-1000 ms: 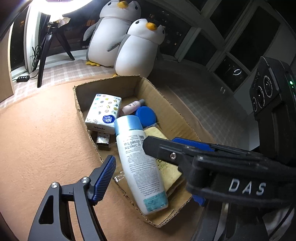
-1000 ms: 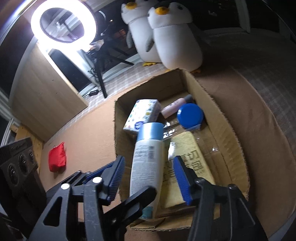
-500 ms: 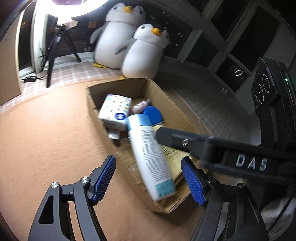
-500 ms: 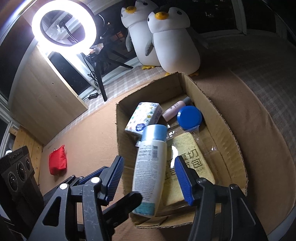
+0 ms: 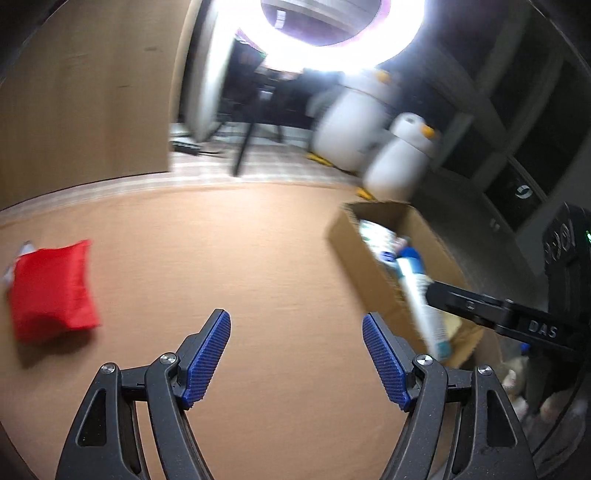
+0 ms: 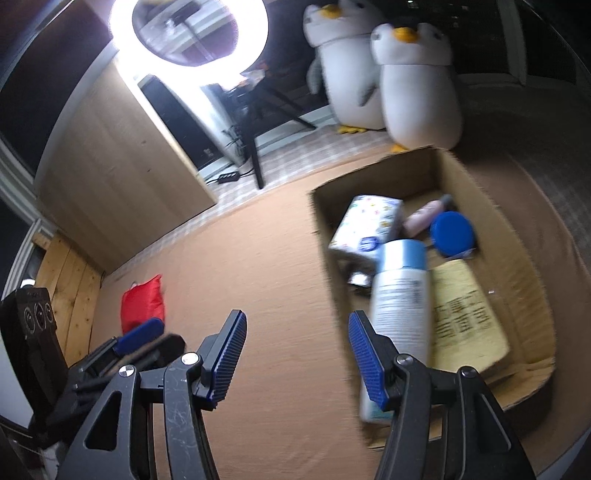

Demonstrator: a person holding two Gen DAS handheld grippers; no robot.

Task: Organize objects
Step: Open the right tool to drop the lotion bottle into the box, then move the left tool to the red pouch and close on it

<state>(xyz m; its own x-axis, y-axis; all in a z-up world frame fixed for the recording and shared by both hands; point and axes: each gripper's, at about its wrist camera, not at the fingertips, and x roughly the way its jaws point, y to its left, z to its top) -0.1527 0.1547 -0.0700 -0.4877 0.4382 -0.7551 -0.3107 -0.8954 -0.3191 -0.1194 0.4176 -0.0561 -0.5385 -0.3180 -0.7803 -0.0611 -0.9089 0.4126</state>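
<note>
the left gripper (image 5: 296, 352) is hanging over bare tan carpet (image 5: 229, 258) with its blue pads spread wide and nothing between them. a red pouch (image 5: 51, 290) is lying on the carpet off to its left, well apart from the cardboard box (image 5: 364, 266) at the right of that view.

the right gripper (image 6: 297, 354) is standing partly open, also empty, over carpet just beside the box's left wall (image 6: 332, 273). inside the box a white bottle with a light blue cap (image 6: 400, 299) is lying lengthwise along that wall, a yellow packet with printed characters (image 6: 467, 321) just beside it. toward the far end a patterned tissue pack (image 6: 367, 227), a small pink bottle (image 6: 424, 218) and a round blue lid (image 6: 452, 234) are sitting close together.

two plush penguins (image 6: 417, 88) are standing beyond the box, and a ring light (image 6: 188, 33) is glowing on its tripod. everything is somewhat blurred.
</note>
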